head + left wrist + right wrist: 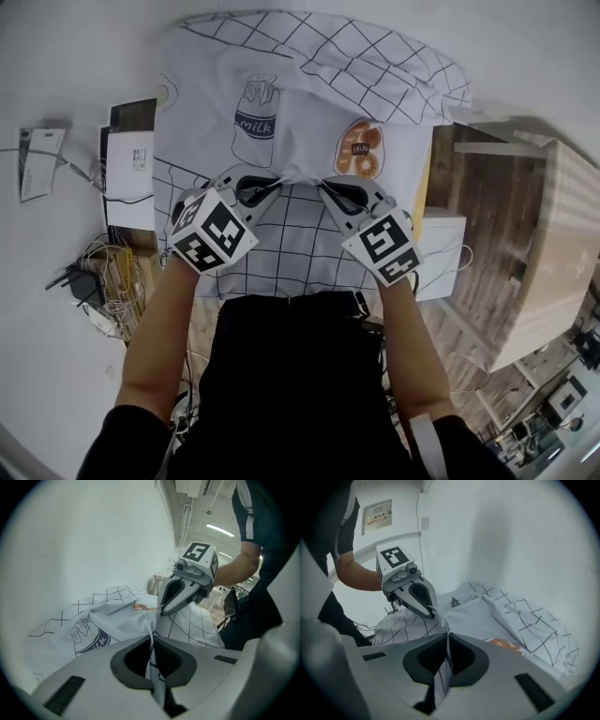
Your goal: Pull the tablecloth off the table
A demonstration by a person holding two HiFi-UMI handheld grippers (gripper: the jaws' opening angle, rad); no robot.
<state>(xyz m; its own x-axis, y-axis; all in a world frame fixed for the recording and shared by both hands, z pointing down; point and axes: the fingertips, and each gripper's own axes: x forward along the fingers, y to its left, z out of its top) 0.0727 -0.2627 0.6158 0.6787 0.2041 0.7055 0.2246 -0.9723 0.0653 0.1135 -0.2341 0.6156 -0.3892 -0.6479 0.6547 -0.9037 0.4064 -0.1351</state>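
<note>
A white tablecloth (309,103) with a black grid, a milk bottle print and an orange print covers the table in the head view, its far part folded back. My left gripper (272,185) is shut on a pinched fold of the cloth near its front edge. My right gripper (323,185) is shut on the same ridge just to the right. In the left gripper view the tablecloth (117,616) runs as a thin pleat between the shut left gripper (152,641), with the right gripper (161,612) ahead. In the right gripper view the tablecloth (511,616) is pinched in the right gripper (448,641), the left gripper (433,613) opposite.
A wooden bench or table (553,244) stands at the right on wood flooring. A white box (441,253) sits by the table's right side. At the left are papers (131,178), a cable tangle (103,272) and a wall device (39,159). The person's dark apron fills the bottom.
</note>
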